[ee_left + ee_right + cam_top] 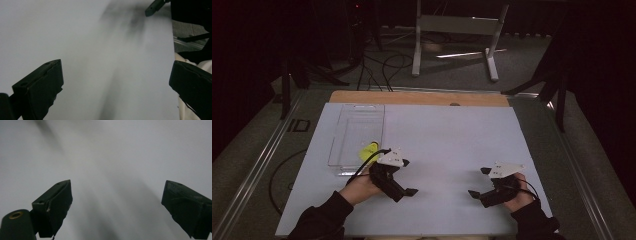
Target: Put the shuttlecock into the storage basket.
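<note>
Tools first: my left tool (404, 177) hovers low over the white sheet covering the table (447, 145), jaws spread wide with nothing between them, and my right tool (477, 182) sits well apart to the right, jaws equally released and empty. Both point inward toward the bare middle of the sheet. Just beyond my left hand (362, 187) stands the clear rectangular plastic container (357, 135), and a small yellow object (368, 150) lies at its near end; I cannot tell its exact shape. I judge this a pause between steps, with nothing gripped. A next move on the yellow object would call for turning the left tool back toward the container and coming down over its near wall.
</note>
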`<state>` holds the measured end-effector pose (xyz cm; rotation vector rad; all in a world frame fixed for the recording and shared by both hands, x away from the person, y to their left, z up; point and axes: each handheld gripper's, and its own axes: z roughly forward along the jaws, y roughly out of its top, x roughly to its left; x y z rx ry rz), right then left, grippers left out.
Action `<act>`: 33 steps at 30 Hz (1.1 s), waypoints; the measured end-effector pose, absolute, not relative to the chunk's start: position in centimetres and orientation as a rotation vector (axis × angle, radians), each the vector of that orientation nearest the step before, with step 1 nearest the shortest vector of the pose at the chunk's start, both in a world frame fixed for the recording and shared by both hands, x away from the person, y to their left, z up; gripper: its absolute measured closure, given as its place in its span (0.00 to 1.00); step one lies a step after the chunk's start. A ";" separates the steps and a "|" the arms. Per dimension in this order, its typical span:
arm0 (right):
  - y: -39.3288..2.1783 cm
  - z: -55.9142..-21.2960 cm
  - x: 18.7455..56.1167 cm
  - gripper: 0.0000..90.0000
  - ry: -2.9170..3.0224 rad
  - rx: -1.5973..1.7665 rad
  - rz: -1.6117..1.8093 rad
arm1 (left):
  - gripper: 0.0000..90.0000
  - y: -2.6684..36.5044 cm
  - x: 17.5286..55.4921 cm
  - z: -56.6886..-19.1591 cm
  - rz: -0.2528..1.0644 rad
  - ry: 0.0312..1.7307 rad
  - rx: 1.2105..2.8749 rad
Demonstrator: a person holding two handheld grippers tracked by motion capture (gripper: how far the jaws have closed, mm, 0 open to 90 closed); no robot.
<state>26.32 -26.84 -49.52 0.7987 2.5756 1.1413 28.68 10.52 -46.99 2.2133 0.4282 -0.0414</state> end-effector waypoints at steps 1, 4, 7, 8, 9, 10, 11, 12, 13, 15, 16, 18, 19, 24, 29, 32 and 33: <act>-26.8 -49.5 26.3 0.11 2.576 0.799 1.141 | 0.00 10.5 28.7 -47.0 -0.041 0.428 2.213; -26.9 -49.5 26.2 0.11 2.575 0.801 1.149 | 0.00 11.1 28.2 -47.5 -0.048 0.444 2.202; -27.0 -49.5 26.0 0.11 2.575 0.801 1.164 | 0.00 11.8 27.6 -48.0 -0.041 0.458 2.197; -27.2 -49.5 25.9 0.11 2.573 0.796 1.165 | 0.00 11.9 27.5 -48.1 -0.041 0.460 2.198; -27.2 -49.6 25.9 0.11 2.571 0.800 1.166 | 0.00 12.2 27.3 -48.2 -0.033 0.470 2.197; -27.4 -49.6 25.8 0.11 2.570 0.795 1.179 | 0.00 12.7 27.0 -48.5 -0.036 0.473 2.197; -27.4 -49.6 25.8 0.11 2.570 0.795 1.179 | 0.00 12.7 27.0 -48.5 -0.036 0.473 2.197; -27.6 -49.6 25.8 0.11 2.571 0.802 1.186 | 0.00 13.0 26.8 -48.6 -0.038 0.483 2.192; -27.6 -49.6 25.8 0.11 2.571 0.802 1.186 | 0.00 13.2 26.6 -48.7 -0.035 0.487 2.189; -27.6 -49.7 25.8 0.11 2.574 0.806 1.182 | 0.00 13.8 26.3 -49.0 -0.030 0.500 2.186; -27.6 -49.8 25.7 0.11 2.575 0.811 1.183 | 0.00 14.1 26.2 -49.1 -0.034 0.508 2.182; -27.7 -49.9 25.6 0.11 2.578 0.815 1.177 | 0.00 14.6 25.8 -49.5 -0.025 0.528 2.193; -27.7 -49.9 25.6 0.11 2.577 0.820 1.179 | 0.00 14.6 25.8 -49.5 -0.025 0.528 2.193; -27.8 -50.1 25.1 0.11 2.566 0.817 1.181 | 0.00 15.7 24.9 -50.5 -0.014 0.581 2.199; -28.1 -50.3 24.9 0.11 2.551 0.824 1.192 | 0.00 16.8 24.6 -50.9 -0.012 0.622 2.178; -28.2 -50.4 24.8 0.11 2.538 0.831 1.195 | 0.00 17.7 24.5 -51.1 -0.007 0.658 2.156; -28.4 -50.5 24.9 0.11 2.529 0.843 1.190 | 0.00 18.0 24.4 -51.2 -0.008 0.672 2.147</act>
